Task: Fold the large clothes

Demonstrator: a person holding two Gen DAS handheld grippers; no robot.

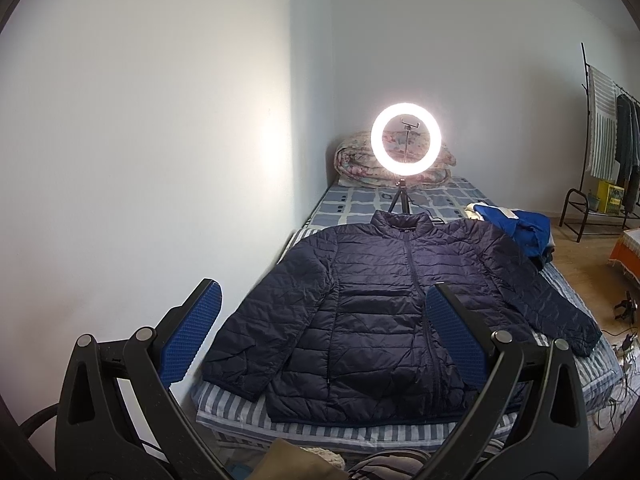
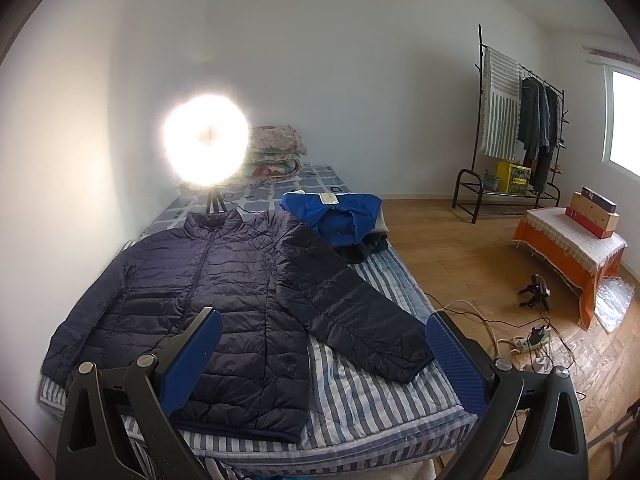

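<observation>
Both my left gripper [image 1: 320,332] and right gripper [image 2: 324,360] hang spread and empty above the near hem of the navy puffer jacket [image 1: 384,300], spread flat on the striped bed [image 2: 372,400], collar away, outstretched sleeve [image 2: 360,320] nearer my right.

A navy puffer jacket [image 1: 384,300] of thin, quilted synthetic cloth with a slight sheen and fine wrinkles lies on a bed [image 2: 360,392] covered in soft, matt, striped woven fabric. Beside it sits a pile of bright blue clothing [image 2: 332,220], smooth and faintly glossy. Each gripper has matt black plastic arms with round, dull metal pivots; the left gripper [image 1: 320,332] and right gripper [image 2: 324,360] both carry fingers [image 1: 456,340] faced with blue, rubbery, finely dimpled pads. The floor [image 2: 460,248] is warm wood planking with a low sheen. A clothes rack [image 2: 480,120] is thin, dark metal.
</observation>
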